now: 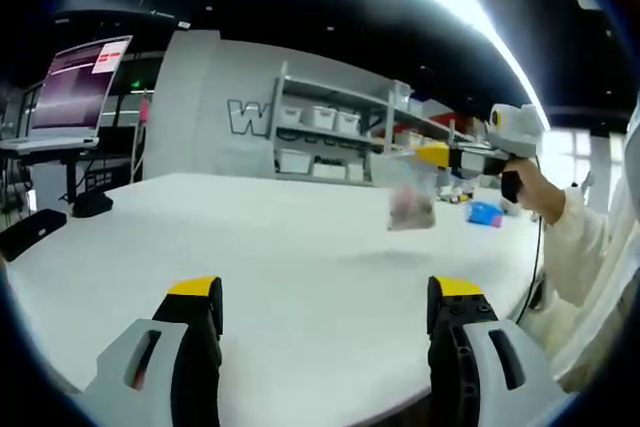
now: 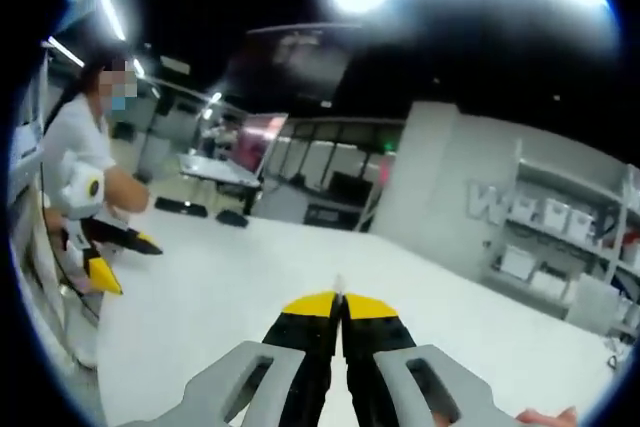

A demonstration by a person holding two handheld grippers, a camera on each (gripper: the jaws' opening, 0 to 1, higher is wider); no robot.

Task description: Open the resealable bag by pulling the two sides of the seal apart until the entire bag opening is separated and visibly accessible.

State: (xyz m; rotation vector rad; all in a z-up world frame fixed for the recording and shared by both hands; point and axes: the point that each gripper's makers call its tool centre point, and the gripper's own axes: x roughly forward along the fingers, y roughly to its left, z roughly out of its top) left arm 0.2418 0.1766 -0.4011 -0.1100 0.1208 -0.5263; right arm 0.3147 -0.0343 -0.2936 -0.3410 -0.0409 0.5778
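Right claw is clamped on the resealable bag, held level above the far right tabletop. Left claw is spread apart, low over the near edge.

Legible text: very little.

- Grey wall panel, left gripper view: large outlined capital "W" at the panel's lower right; the following letters are hidden behind the shelf rack. Word cannot be completed.
- Same lettering in the right gripper view: "W" on the grey wall, followed by a blurred character cut off by the shelving; unreadable beyond the first letter.
- Monitor, left gripper view: pinkish screen with lines of text and a pale box at upper right; too small and blurred to read.
- Screen, right gripper view: lit pink, no readable characters.
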